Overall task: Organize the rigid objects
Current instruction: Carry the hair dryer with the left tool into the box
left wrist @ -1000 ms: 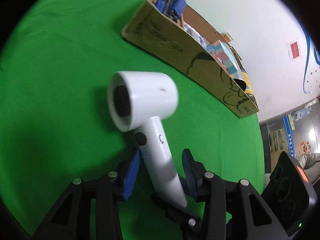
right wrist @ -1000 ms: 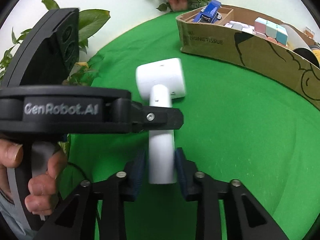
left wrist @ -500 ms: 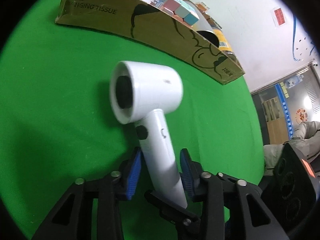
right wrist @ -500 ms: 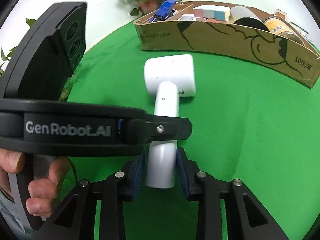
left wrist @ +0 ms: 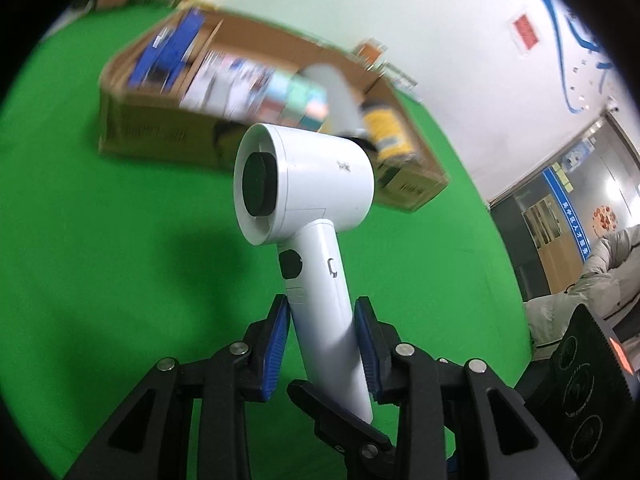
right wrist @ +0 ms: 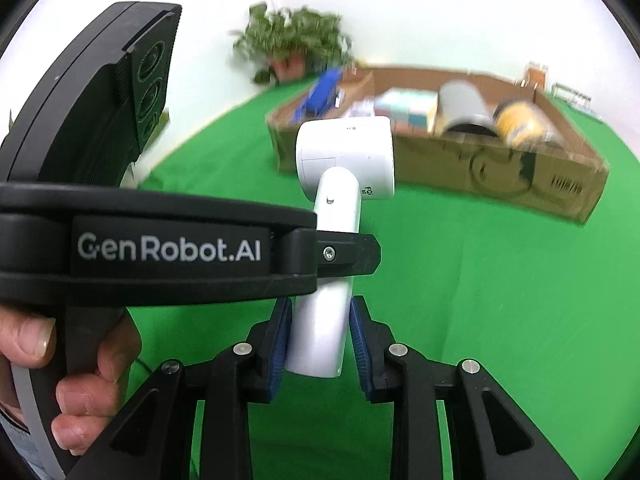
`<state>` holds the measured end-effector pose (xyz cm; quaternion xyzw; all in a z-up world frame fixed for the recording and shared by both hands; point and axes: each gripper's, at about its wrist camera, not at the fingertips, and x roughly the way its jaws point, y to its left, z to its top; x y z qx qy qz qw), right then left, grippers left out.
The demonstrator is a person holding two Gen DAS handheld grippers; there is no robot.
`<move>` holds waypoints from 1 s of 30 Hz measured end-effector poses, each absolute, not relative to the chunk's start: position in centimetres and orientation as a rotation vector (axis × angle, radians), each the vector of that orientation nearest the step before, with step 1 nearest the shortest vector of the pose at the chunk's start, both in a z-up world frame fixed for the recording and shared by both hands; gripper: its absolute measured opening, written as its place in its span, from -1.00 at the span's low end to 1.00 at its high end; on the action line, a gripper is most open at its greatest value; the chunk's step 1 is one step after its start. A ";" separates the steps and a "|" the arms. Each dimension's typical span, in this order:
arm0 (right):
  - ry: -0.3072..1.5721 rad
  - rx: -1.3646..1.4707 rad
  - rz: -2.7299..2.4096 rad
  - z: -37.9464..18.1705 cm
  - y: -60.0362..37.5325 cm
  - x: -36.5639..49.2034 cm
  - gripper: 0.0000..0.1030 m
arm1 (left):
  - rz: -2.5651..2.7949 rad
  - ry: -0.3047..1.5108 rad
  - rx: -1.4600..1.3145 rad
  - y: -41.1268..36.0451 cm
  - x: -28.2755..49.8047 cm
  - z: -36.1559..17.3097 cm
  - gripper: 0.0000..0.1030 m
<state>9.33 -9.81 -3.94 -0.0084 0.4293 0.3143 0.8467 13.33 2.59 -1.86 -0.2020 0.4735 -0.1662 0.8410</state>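
Right wrist view: both grippers, right gripper (right wrist: pixel 318 344) and left gripper (left wrist: pixel 322 340), clamp the hair dryer (right wrist: pixel 344 160) handle; cardboard box (right wrist: pixel 500 176) edge lies ahead, green cloth (right wrist: pixel 500 300) open between.

Both tongs angled downward: left tongs (left wrist: pixel 322 340) just narrowed, right tongs (right wrist: pixel 318 344) clamped; a hand (right wrist: pixel 60 376) grips the left handle.

White wall (left wrist: pixel 440 20), potted plant (right wrist: pixel 294 42)

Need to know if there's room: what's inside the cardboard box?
The cardboard box holds a blue item, pastel blocks, a grey cylinder and a yellow can. The hair dryer hides some; blur obscures the rest.
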 end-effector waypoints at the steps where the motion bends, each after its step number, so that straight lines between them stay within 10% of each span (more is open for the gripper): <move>1: 0.887 -0.012 0.660 -3.2 -9.9 9.5 -0.47 | -0.353 0.989 -0.419 2.4 13.5 -1.3 -0.38; 30: 0.727 0.014 0.681 4.7 -6.8 21.7 -0.47 | -0.303 0.898 -0.262 2.2 21.9 7.8 -0.40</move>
